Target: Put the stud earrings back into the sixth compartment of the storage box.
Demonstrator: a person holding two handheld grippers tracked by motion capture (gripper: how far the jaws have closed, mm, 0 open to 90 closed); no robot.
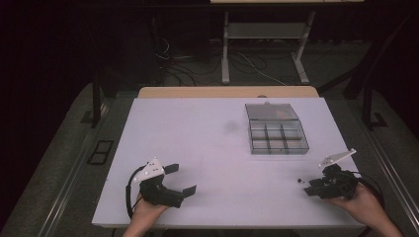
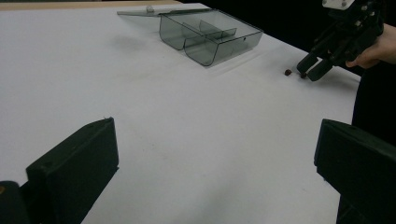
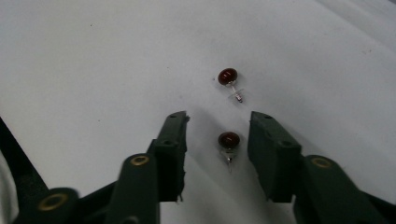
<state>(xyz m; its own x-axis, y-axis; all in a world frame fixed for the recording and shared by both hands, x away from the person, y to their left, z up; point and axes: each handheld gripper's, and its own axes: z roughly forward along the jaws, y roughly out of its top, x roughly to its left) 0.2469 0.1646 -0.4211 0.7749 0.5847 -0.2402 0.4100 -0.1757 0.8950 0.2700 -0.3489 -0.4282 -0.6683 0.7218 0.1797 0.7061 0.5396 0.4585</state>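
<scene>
From the high view, your left hand-held gripper (image 1: 180,178) sits near the bench's (image 1: 197,148) near-left corner with its jaws spread wide and nothing between them. Your right hand-held gripper (image 1: 310,188) is at the near-right corner, low over the surface, with a small dark earring (image 1: 299,181) just beside its tips. A clear compartment box (image 1: 278,138) stands toward the far-right part of the bench, its lid (image 1: 272,111) folded back flat behind it.

In the left gripper view, your own two jaws stand far apart over bare bench surface (image 2: 163,121). Farther off, the box (image 2: 210,35) lies toward the far edge, and your right hand-held gripper (image 2: 314,67) angles down at two tiny dark earrings (image 2: 288,72) on the surface.

In the right gripper view, your jaws are partly open and hold nothing. One red stud earring (image 3: 229,141) lies on the bench (image 3: 93,56) between the fingertips (image 3: 175,123), touching neither. A second earring (image 3: 228,76) lies just beyond the tips, post pointing toward you.
</scene>
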